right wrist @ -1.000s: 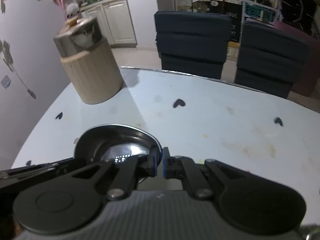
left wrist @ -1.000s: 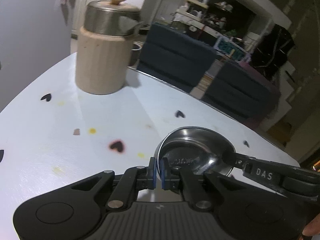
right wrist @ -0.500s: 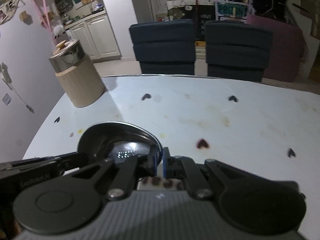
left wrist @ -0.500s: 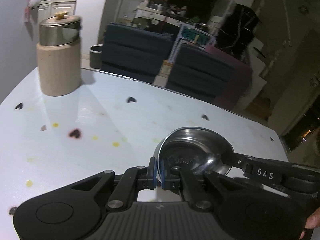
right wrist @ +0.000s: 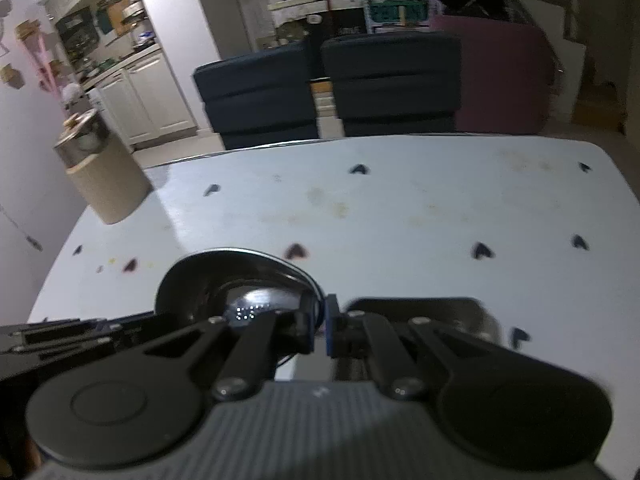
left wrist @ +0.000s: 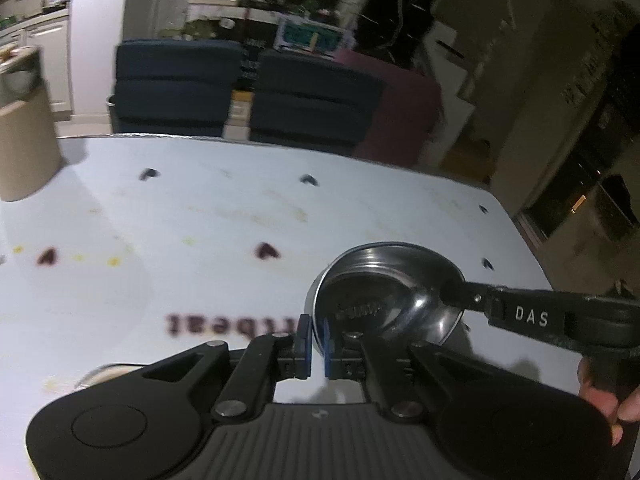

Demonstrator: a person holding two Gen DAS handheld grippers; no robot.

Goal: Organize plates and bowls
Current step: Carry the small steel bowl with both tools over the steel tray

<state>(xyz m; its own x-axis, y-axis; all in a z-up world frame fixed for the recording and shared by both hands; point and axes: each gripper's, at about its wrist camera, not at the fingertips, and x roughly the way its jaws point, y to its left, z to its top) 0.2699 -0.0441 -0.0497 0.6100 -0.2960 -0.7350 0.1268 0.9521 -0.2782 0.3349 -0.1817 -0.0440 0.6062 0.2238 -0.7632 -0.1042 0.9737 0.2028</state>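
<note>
Here, a steel bowl (left wrist: pixel 386 300) held clear of the white table (left wrist: pixel 200 216), pinched at two places on its rim. Left gripper (left wrist: pixel 315 346) narrowed down on the near edge, blue pads either side of the thin wall; right gripper (right wrist: pixel 320 330) likewise closed tight on the rim at the bowl's right side, reaching in from the right of the left view. Probably a two-point hold to keep a slippery, shallow bowl level and stop it swinging while carried across the table. Both views blurred, consistent with travel. Beige canister (right wrist: pixel 106 184) with a metal lid well apart, at the far left corner near the wall. No plates or other bowls in view, so destination not clear.

Legible writing: "DAS" in white on the right gripper's finger. On the table, dark letters upside down, partly hidden, ending in something like "rtbeat". Embossed marking inside the bowl too blurred to read.
</note>
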